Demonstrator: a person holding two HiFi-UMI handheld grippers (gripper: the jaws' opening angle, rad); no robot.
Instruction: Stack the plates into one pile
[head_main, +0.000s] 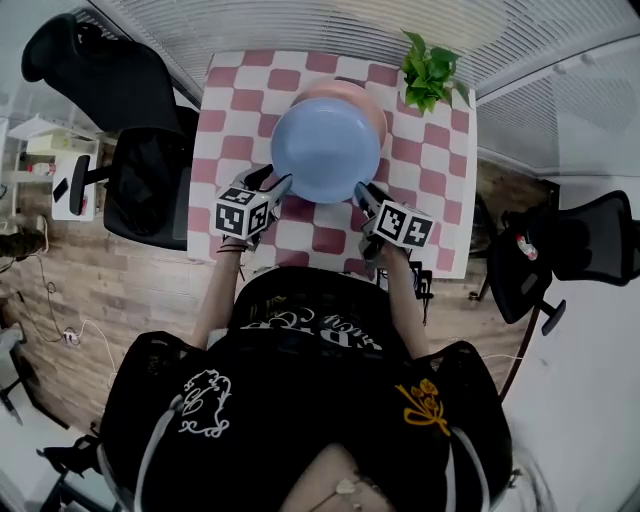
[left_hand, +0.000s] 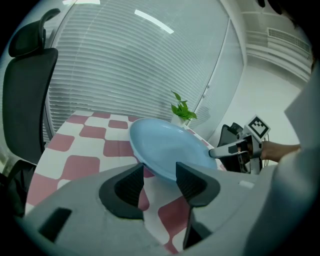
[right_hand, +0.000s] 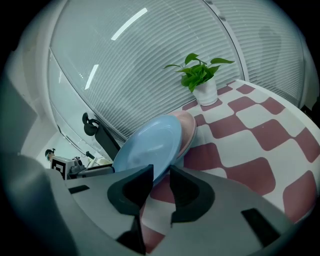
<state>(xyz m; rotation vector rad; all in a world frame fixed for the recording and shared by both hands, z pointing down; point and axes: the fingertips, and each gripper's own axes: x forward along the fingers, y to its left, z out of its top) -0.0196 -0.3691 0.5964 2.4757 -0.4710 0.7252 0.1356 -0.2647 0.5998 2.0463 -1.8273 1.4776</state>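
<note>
- Nearest the head camera: the person's black printed shirt (head_main: 300, 400), with both forearms reaching forward over the near edge of the table (head_main: 228, 130).
- Left gripper (head_main: 275, 185): jaws clamped on the left rim of the blue plate (head_main: 326, 150). The left gripper view shows the rim seated between the two dark pads (left_hand: 131, 184).
- Right gripper (head_main: 362, 190): jaws clamped on the right rim of the same plate. The right gripper view shows the plate edge running down into the narrow gap between its jaws.
- Blue plate: carried between the two grippers, clear of the checked tablecloth, over the middle of the table. In the right gripper view it is tilted, with its far edge overlapping the pink plate (right_hand: 190, 126).
- Pink plate: lies on the table directly behind and partly beneath the blue plate; only its far rim shows in the head view. Whether the two plates touch cannot be determined.
- Potted plant (head_main: 428, 70): stands in a white pot at the far right corner of the table, apart from both plates.
- Black office chair (head_main: 130, 120): stands just left of the table; a second black chair (head_main: 585, 240) stands to the right, well apart.
- Window blinds (left_hand: 125, 65): span the wall behind the table.
</note>
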